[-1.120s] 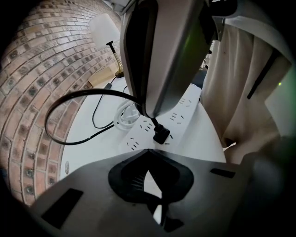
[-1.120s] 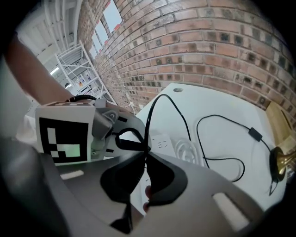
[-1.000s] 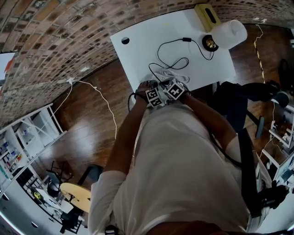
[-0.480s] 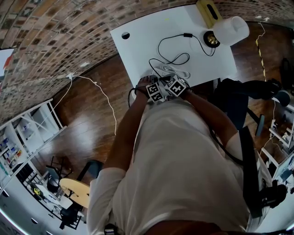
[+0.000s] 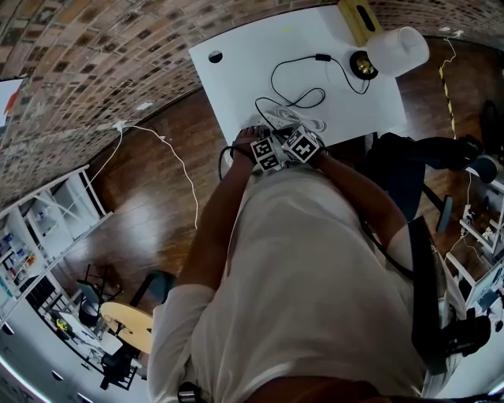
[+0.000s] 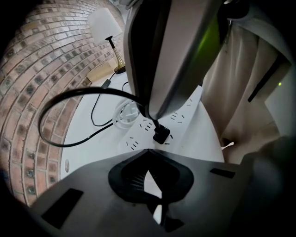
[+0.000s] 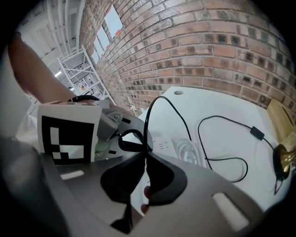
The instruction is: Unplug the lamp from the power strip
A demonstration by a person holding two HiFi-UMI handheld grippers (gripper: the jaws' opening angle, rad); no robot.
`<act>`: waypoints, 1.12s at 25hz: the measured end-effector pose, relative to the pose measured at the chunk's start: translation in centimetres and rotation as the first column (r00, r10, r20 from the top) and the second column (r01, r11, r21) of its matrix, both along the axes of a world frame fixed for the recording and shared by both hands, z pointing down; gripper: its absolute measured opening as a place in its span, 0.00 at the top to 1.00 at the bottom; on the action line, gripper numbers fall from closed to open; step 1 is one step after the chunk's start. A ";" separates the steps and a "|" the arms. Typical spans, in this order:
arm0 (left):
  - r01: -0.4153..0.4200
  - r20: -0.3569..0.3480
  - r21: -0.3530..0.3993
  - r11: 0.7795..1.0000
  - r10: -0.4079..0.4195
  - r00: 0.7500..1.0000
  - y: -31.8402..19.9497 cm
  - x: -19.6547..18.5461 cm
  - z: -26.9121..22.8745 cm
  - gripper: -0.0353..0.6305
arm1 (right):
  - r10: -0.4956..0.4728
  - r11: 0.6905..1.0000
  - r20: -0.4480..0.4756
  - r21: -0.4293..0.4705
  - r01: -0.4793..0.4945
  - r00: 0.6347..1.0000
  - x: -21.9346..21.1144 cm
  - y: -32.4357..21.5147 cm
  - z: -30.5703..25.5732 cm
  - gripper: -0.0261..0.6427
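Two grippers crowd the power strip (image 6: 173,121) at 6 o'clock on the table (image 5: 244,75). The right gripper (image 7: 144,155) pinches the lamp cord (image 7: 146,129) above its seated black plug (image 6: 161,135). The left gripper (image 6: 149,162) has its jaws nearly closed, empty.

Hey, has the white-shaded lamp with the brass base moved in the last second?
No. The white-shaded lamp stands in the same spot beside the yellow box at the white table's far corner; only the camera shifted.
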State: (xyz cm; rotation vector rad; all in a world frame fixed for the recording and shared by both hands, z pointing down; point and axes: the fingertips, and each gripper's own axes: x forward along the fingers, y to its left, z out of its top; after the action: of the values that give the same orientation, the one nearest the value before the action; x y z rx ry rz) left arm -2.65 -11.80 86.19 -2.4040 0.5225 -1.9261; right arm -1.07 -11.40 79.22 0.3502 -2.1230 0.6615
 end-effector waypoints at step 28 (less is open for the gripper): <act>-0.117 0.055 0.030 0.993 0.115 0.992 0.1 0.0 0.1 0.97 | 0.051 0.989 0.024 -0.138 -0.047 0.998 0.0 -0.4 -0.2 0.94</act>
State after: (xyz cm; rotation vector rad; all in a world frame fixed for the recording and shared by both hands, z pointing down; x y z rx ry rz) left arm -2.65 -11.66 86.25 -2.3008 0.3989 -1.9127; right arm -1.07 -11.81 79.03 0.3198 -2.0868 0.8403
